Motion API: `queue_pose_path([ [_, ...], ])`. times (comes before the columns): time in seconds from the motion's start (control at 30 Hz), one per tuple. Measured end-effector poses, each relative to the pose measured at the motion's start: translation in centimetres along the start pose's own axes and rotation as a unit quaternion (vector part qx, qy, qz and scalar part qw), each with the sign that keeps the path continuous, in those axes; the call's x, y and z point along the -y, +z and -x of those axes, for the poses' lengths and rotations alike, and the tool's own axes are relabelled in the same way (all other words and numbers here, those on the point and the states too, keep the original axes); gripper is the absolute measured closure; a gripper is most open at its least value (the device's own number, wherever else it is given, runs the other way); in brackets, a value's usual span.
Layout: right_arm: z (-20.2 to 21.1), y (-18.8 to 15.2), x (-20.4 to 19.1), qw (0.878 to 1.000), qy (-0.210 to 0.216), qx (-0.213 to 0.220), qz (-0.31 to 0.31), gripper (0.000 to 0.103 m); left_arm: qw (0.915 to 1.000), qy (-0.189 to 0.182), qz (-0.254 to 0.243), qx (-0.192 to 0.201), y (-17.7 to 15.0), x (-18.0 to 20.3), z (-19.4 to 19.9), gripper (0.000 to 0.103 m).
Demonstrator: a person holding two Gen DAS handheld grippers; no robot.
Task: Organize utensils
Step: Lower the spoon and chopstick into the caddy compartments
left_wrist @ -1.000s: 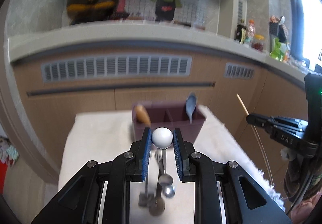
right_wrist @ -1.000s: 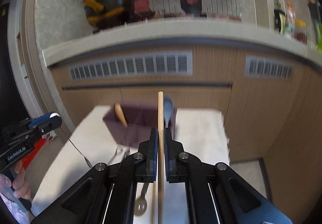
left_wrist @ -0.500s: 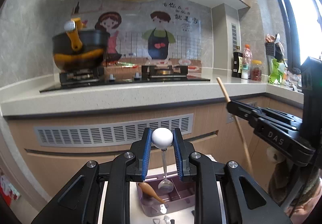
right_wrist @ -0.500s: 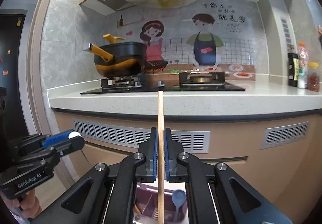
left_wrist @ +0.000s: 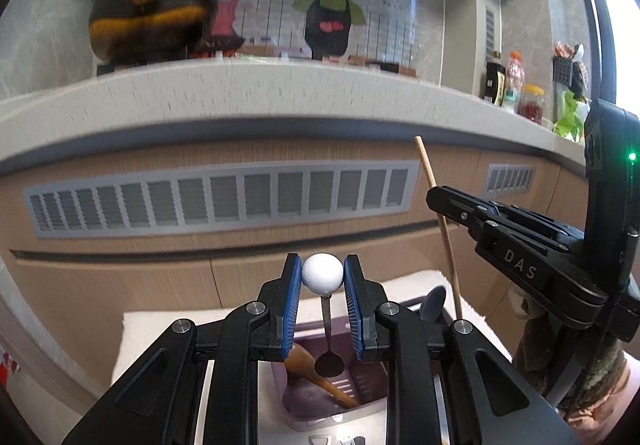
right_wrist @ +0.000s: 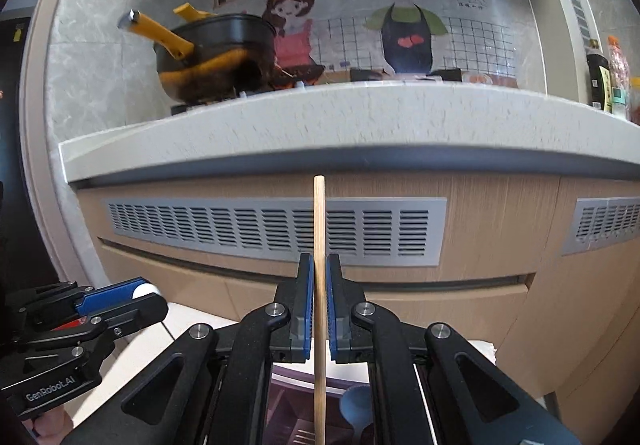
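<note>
Tilting slightly downward, left hand-held gripper point(left_wrist: 322, 277) clamps a ball-topped spoon point(left_wrist: 323, 273); right hand-held gripper point(right_wrist: 319, 297) pinches an upright chopstick point(right_wrist: 319, 245).

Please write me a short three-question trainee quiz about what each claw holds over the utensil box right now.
1. True or false: the left claw grips a spoon by its white ball end.
2. What does the right claw pinch? A) fork B) wooden chopstick C) knife
3. What colour is the spoon already standing in the purple utensil box?

Key: 1 true; 2 B; 3 blue-grey.
</note>
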State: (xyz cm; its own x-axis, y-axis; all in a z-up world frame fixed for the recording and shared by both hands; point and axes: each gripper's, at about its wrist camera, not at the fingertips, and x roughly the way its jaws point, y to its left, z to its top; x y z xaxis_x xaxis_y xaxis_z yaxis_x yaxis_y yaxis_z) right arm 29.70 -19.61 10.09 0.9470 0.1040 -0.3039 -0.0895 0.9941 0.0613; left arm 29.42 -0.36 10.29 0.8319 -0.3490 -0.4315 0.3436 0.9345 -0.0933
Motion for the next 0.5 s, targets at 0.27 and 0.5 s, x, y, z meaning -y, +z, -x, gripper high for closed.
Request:
queue_pose_path([
  [0.27, -1.3, -1.5, 0.9, 1.000, -0.014, -0.007, 0.001, 0.096, 0.9991, 0.000, 0.003, -0.042, -2.6, 0.2, -3.1, 0.080],
  [0.5, -0.1, -0.3, 0.3, 0.999, -0.016, 0.023, 0.021, 0.097, 0.9985, 0.000, 0.007, -0.054, -3.6, 0.5, -3.9, 0.080],
])
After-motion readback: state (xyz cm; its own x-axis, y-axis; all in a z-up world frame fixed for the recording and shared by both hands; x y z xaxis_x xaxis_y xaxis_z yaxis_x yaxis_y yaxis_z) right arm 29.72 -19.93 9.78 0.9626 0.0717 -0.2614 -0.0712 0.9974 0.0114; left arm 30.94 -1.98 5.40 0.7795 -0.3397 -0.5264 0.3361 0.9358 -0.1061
